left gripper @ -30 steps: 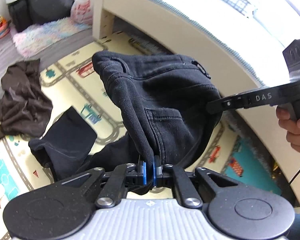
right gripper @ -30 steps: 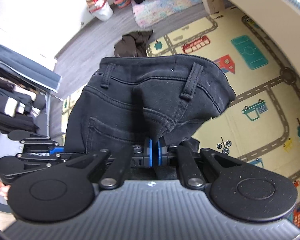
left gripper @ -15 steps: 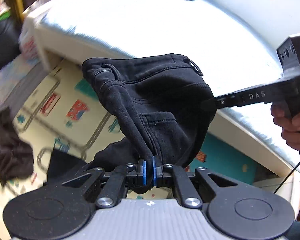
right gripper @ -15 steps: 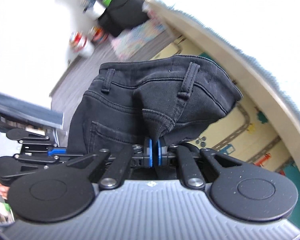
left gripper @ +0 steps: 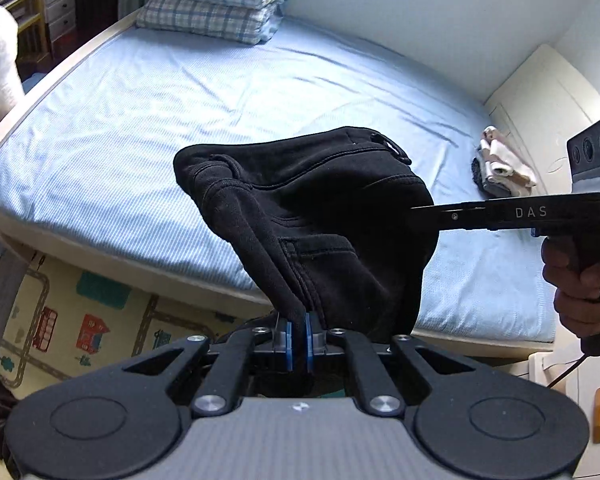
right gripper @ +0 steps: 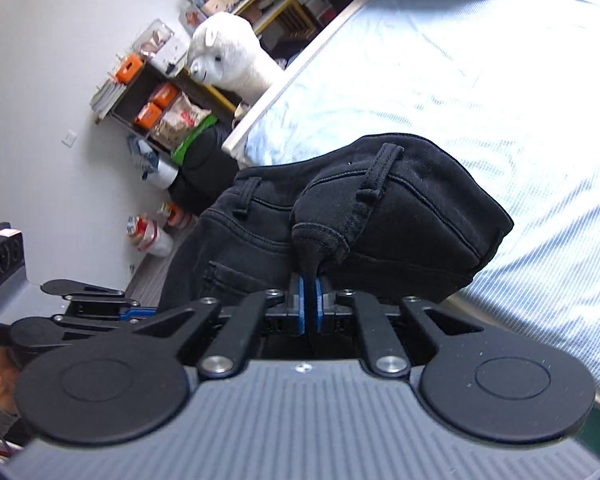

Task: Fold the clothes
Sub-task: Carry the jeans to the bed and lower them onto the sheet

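Note:
Black jeans (left gripper: 320, 224) hang in the air between both grippers, in front of a bed with a light blue sheet (left gripper: 220, 92). My left gripper (left gripper: 297, 334) is shut on the waistband edge. My right gripper (right gripper: 307, 308) is shut on another part of the waistband; the jeans (right gripper: 380, 216) show belt loops and a back pocket there. The right gripper's arm (left gripper: 520, 213) reaches in from the right in the left wrist view, its tips hidden behind the cloth. The left gripper (right gripper: 76, 308) shows at the left of the right wrist view. The legs hang out of sight below.
Folded plaid bedding (left gripper: 212, 4) lies at the bed's head. A small pile of folded clothes (left gripper: 500, 168) sits at the bed's right side. A road-pattern play mat (left gripper: 80, 320) covers the floor. A white plush alpaca (right gripper: 228, 56) and cluttered shelves (right gripper: 152, 100) stand beside the bed.
Both grippers have lifted the jeans from above the play mat up and toward the bed. The views now look over the mattress. Both grips on the waistband are unchanged.

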